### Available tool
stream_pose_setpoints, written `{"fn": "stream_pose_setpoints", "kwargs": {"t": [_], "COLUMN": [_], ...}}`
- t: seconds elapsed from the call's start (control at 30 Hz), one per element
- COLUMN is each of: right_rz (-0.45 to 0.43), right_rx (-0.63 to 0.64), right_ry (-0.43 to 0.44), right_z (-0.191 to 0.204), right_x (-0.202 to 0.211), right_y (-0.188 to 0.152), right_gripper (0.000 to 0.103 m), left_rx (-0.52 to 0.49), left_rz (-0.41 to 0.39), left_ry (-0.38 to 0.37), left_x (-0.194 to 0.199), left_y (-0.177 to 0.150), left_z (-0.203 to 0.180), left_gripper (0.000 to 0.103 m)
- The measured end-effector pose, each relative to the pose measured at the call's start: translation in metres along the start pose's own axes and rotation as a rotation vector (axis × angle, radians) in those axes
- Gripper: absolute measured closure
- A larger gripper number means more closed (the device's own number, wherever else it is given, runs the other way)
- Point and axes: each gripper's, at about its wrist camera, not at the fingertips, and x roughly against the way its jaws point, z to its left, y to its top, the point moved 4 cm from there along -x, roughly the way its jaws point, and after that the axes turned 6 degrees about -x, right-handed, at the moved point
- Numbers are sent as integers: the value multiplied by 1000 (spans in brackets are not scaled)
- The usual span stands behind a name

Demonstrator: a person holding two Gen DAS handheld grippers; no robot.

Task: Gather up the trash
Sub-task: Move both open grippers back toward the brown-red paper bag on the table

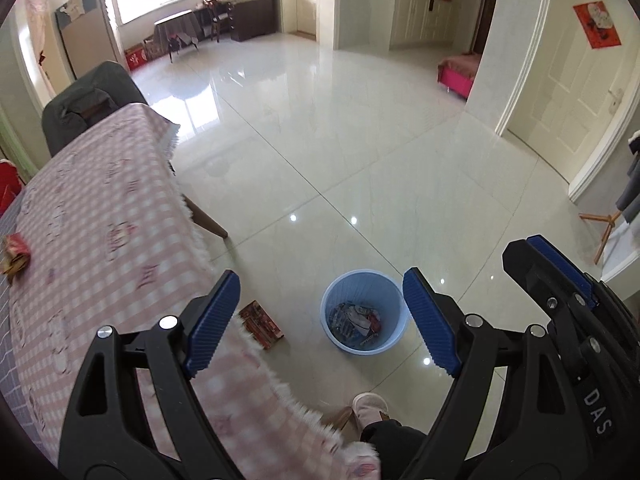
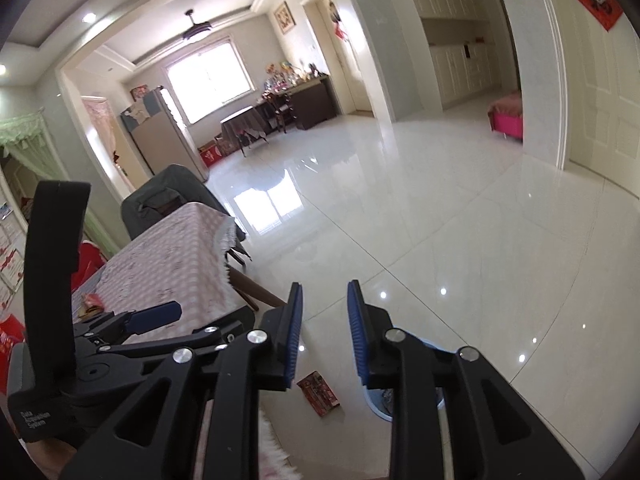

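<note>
The left gripper (image 1: 320, 320) is hanging with its jaws spread wide and nothing between them. The right gripper (image 2: 323, 334) is holding its jaws narrowly parted, also gripping nothing. Below them a blue wastebasket (image 1: 362, 312) is standing on the tiled floor (image 1: 340, 152) with wrappers lying inside. A red packet (image 1: 262, 325) is lying on the floor just beside the basket, at the fringe of the pink checked tablecloth (image 1: 100, 220). Farther along that table, crumpled red wrappers (image 1: 15, 254) are sitting near its edge.
</note>
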Motion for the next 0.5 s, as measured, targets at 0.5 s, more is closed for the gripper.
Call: {"fn": "stream_pose_setpoints", "kwargs": {"t": [0.5], "right_rz": [-8], "right_rx": [157], "right_ry": [92], "right_z": [130], "right_x": [62], "right_y": [-46], "right_gripper": [79], "left_rx": [145], "left_rz": [-97], "left_ry": [55], "left_x": [98], "left_y": [-70], "left_z": [101], "left_gripper": [21]}}
